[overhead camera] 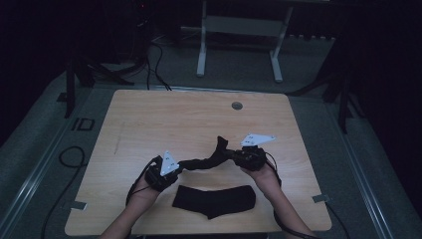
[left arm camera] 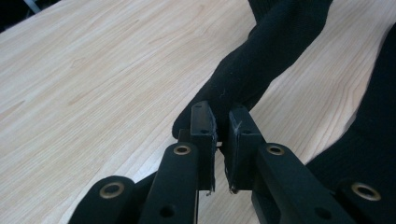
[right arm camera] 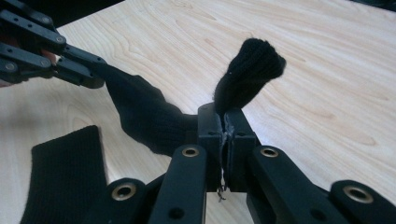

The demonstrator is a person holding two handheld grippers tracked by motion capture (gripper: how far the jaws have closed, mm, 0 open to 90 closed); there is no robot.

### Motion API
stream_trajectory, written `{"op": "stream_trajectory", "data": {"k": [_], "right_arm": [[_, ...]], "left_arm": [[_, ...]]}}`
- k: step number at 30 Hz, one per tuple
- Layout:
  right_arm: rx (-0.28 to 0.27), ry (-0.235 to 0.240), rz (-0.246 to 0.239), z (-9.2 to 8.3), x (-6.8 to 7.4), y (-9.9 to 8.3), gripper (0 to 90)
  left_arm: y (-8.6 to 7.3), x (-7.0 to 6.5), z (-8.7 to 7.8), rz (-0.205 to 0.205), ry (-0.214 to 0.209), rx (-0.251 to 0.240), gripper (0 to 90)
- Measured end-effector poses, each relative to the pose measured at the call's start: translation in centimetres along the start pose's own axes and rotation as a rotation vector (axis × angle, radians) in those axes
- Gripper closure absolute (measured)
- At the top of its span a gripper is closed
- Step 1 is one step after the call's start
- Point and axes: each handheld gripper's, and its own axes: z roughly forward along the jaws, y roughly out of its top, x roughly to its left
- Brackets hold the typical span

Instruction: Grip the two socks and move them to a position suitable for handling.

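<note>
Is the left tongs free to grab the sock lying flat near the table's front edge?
Probably not yet: the left tongs are shut on one end of the other sock, stretched across to the right tongs. The flat sock lies close, uncovered.

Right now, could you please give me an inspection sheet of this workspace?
Surface: light wooden table, with a round grommet near its far edge.
Job's things: one black sock is stretched between the two grippers above the table; a second black sock lies flat near the front edge.
Clutter: nothing seen.
Grippers: left hand-held gripper is shut on one end of the lifted sock; right hand-held gripper is shut on it near the other end, a short tail sticking up past the jaws.
Cables: a cable loops on the floor at left.
Surroundings: dim room, grey floor, white table frame beyond.
</note>
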Motion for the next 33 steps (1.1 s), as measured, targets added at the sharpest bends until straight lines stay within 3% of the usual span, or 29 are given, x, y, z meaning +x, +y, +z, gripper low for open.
{"op": "stream_trajectory", "data": {"k": [3, 7, 9, 13, 19, 21, 23, 24, 26, 29, 33], "right_arm": [[-0.021, -0.006, 0.002, -0.4, 0.0, 0.1, 87.2], [-0.062, 0.002, 0.005, -1.1, 0.2, 1.3, 87.2], [-0.08, -0.009, -0.014, -1.3, 0.7, 2.4, 87.2], [-0.123, 0.015, -0.034, -1.6, 1.8, 5.1, 87.2], [-0.15, 0.028, -0.083, -1.1, 4.0, 8.7, 87.2], [-0.152, 0.034, -0.098, -0.7, 4.7, 9.5, 87.2], [-0.154, 0.035, -0.102, -0.6, 5.1, 9.8, 87.2], [-0.162, 0.044, -0.112, -0.4, 5.7, 10.3, 87.2], [-0.165, 0.045, -0.12, -0.2, 6.2, 10.7, 87.2], [-0.179, 0.054, -0.121, -0.2, 6.8, 11.2, 87.2], [-0.206, 0.078, -0.132, -0.5, 7.7, 12.0, 87.2]], "left_arm": [[0.1, -0.1, -0.1, 0.002, 0.011, -0.013, 83.7], [0.2, 0.3, -0.3, -0.044, -0.017, -0.062, 83.3], [0.1, 0.2, -0.2, -0.071, -0.043, -0.083, 82.7], [-0.1, -0.1, 0.3, -0.098, -0.073, -0.098, 81.3], [0.2, -0.6, 0.8, -0.111, -0.094, -0.105, 78.9], [0.2, -0.6, 1.0, -0.131, -0.112, -0.1, 72.4], [0.1, -0.6, 1.1, -0.146, -0.115, -0.098, 59.9], [0.0, -0.7, 1.1, -0.148, -0.121, -0.096, 59.9], [-0.1, -1.0, 1.3, -0.141, -0.103, -0.088, 51.3], [-0.3, -1.2, 1.5, -0.146, -0.108, -0.084, 46.9], [-0.4, -1.1, 1.7, -0.162, -0.077, -0.076, 45.1]]}}
